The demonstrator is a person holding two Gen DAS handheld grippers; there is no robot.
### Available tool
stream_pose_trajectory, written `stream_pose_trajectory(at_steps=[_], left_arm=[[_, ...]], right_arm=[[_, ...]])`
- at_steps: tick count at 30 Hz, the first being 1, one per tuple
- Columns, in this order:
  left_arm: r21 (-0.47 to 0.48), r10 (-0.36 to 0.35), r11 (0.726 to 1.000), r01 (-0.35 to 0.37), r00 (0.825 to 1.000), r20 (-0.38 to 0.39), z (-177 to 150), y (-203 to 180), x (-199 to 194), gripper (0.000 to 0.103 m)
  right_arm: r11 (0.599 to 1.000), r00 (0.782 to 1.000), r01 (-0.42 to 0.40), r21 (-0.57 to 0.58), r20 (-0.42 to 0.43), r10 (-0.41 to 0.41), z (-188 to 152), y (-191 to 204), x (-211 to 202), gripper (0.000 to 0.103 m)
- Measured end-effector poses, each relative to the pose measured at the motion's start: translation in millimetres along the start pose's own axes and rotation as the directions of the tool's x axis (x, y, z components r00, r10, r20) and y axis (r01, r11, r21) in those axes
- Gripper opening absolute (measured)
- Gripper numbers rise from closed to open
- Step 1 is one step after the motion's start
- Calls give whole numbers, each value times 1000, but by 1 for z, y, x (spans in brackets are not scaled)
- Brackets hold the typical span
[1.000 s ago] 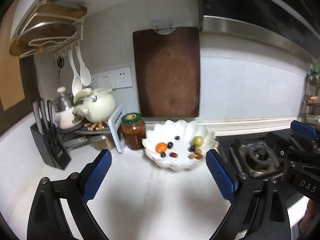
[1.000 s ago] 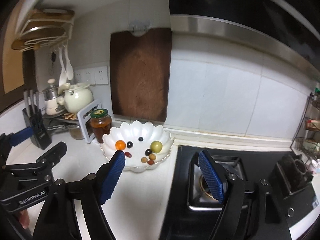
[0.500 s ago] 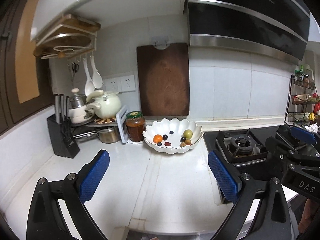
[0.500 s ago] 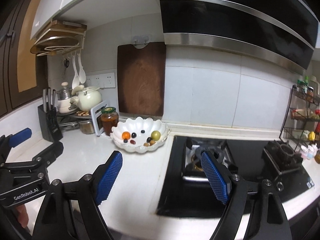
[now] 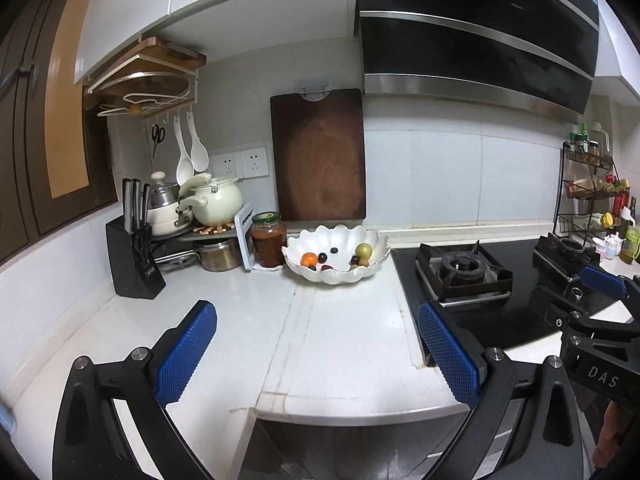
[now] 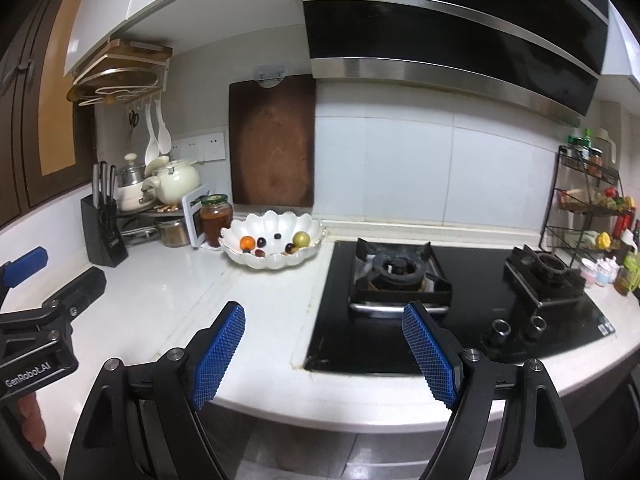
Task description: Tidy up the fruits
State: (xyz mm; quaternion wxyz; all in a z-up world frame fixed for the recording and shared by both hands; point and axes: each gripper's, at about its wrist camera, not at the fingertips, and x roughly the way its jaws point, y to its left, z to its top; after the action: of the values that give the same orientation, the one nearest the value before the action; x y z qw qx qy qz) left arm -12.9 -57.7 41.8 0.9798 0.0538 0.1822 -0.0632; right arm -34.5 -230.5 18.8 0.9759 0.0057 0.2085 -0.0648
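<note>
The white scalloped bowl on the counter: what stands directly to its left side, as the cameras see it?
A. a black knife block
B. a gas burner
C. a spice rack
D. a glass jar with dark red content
D: the glass jar with a green lid stands right beside the white scalloped bowl on its left; the knife block is farther left, apart from it.
</note>
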Motion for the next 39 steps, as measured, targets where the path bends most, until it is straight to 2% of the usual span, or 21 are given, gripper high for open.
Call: stream_pose_trajectory(at_steps=[13,39], left_arm=[[6,-16,1000,17,1000,-10,-14,-7,-21,103],[-5,-10,1000,10,1000,6,-19,-3,-32,103]], right_arm=[[1000,1000,4,2,2,-4,-19,-9,-20,82],[1000,1000,-2,-6,15,2,-22,-7,-30,82]])
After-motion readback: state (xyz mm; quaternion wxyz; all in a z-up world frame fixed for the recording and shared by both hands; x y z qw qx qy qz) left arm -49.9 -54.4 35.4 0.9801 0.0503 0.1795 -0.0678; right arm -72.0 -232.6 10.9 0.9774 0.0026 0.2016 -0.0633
